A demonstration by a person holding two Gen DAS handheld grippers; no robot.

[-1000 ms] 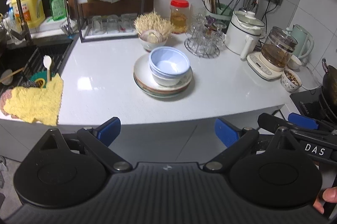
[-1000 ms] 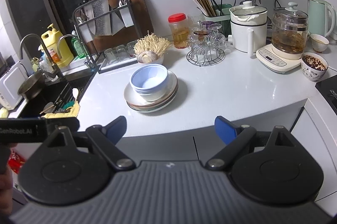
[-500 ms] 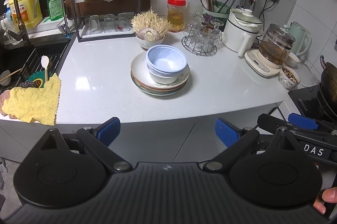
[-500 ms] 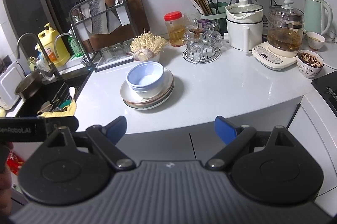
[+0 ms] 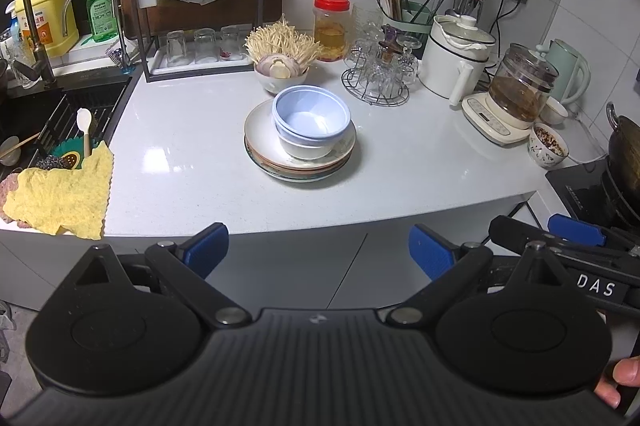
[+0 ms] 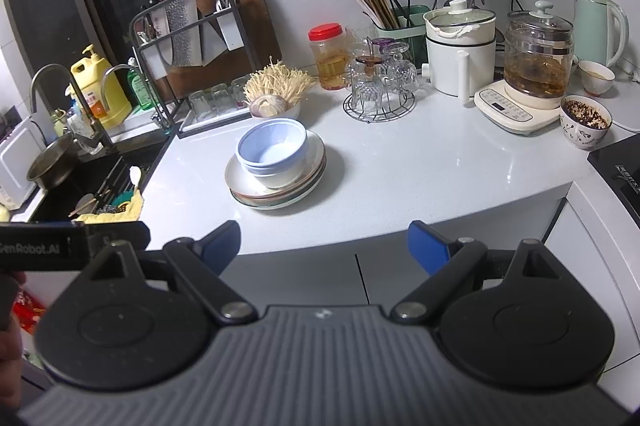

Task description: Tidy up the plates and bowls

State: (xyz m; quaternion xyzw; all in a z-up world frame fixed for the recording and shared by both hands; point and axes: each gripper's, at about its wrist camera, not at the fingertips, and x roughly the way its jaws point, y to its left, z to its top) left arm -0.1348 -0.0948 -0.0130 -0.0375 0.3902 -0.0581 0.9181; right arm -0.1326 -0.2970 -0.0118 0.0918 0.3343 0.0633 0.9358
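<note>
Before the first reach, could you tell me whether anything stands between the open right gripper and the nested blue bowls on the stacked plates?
Nothing visible does. Between the right gripper and the nested blue bowls on the stacked plates lies only bare white countertop. The bowl of enoki mushrooms stands behind the stack.

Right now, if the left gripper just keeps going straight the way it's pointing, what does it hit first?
Likely the stacked bowls on the plates: they sit ahead of the open left gripper with bare countertop between. Depth is uncertain; it could strike the counter edge first.

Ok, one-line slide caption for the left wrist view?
Open left gripper faces nested bowls stacked on plates on the white counter.
</note>
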